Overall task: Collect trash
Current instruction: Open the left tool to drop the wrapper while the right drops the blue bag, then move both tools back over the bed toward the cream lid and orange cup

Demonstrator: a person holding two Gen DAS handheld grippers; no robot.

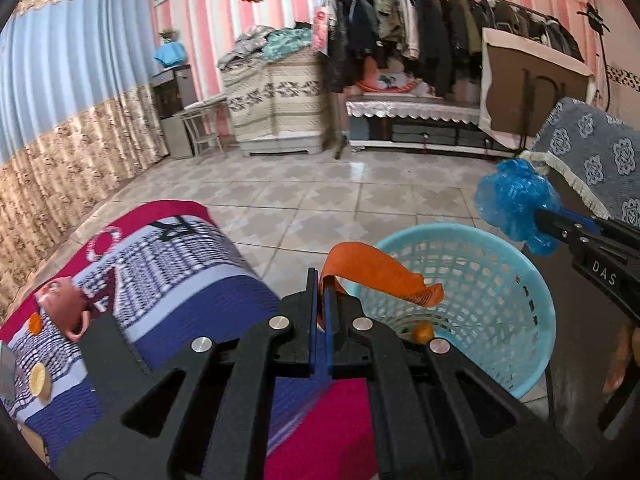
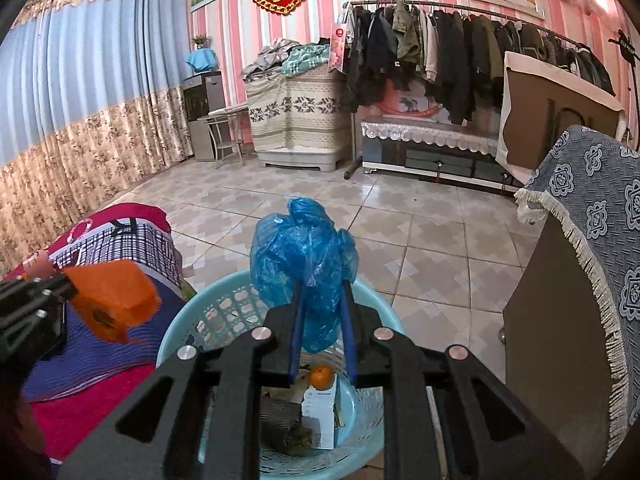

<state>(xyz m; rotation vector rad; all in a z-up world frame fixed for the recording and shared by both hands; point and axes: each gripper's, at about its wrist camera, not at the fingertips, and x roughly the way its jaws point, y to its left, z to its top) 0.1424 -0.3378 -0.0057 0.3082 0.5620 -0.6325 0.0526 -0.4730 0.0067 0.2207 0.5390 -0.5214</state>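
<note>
Your light blue basket [image 2: 224,312] sits below and just ahead of both tools. Your right gripper [image 2: 320,304] is partly closed around a crumpled blue plastic bag [image 2: 300,252], directly over the basket. Your left gripper [image 1: 320,280] pinches an orange wrapper [image 1: 380,272] at the basket's near rim

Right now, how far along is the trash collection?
Done: the basket already holds an orange and a carton. In hand: left gripper pinches an orange scrap; right gripper clamps a blue bag above the basket. Left: release both.
</note>
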